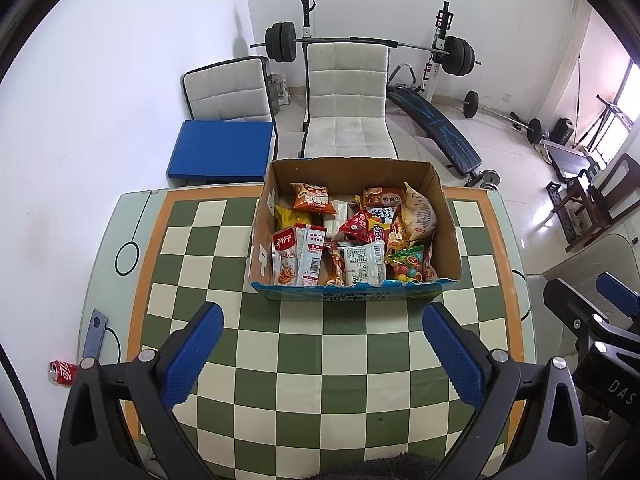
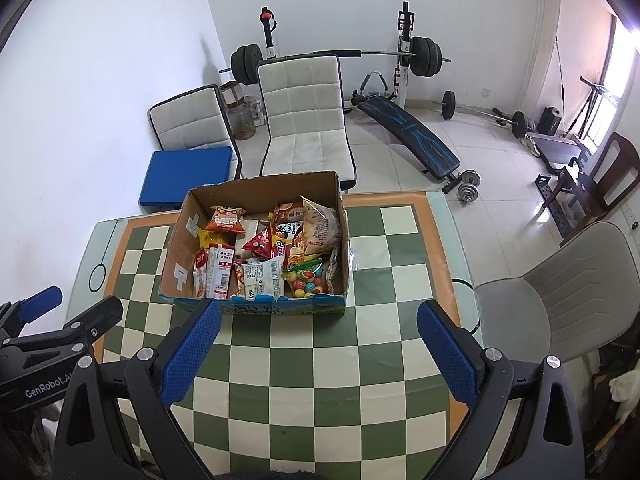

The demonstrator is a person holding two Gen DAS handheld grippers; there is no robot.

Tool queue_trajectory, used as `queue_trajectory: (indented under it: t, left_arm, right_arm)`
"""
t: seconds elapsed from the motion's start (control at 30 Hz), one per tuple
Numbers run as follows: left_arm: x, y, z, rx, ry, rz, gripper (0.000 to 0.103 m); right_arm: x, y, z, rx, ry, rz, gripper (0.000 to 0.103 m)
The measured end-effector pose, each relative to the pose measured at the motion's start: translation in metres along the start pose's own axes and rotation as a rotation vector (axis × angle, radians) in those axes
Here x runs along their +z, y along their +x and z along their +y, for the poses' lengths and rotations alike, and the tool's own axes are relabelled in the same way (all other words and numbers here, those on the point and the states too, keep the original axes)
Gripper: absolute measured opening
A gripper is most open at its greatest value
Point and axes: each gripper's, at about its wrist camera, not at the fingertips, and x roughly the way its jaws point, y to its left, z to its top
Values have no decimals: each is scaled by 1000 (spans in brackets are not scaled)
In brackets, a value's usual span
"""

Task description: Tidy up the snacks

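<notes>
An open cardboard box (image 1: 446,208) stands on the far half of the checkered table (image 1: 320,352); it also shows in the right wrist view (image 2: 188,240). It is full of several snack packets, among them an orange bag (image 1: 314,198), a red-and-white packet (image 1: 285,262) and a bag of coloured candies (image 1: 406,266). My left gripper (image 1: 322,316) is open and empty, held above the table in front of the box. My right gripper (image 2: 318,316) is open and empty too, beside the left one and also short of the box (image 2: 256,304).
A phone (image 1: 94,334) lies on the table's left edge and a red can (image 1: 61,372) lies on the floor beside it. Two white chairs (image 1: 346,108) and a blue cushion (image 1: 222,148) stand behind the table. A grey chair (image 2: 560,304) is at the right. Gym equipment fills the back.
</notes>
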Motion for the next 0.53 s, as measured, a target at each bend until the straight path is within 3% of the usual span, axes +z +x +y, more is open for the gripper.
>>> queue_trajectory:
  t: [0.53]
  left_arm:
    - [0,-5,0,2,-4,-6,102]
  right_arm:
    - [5,-2,0,-4,-4,0,100]
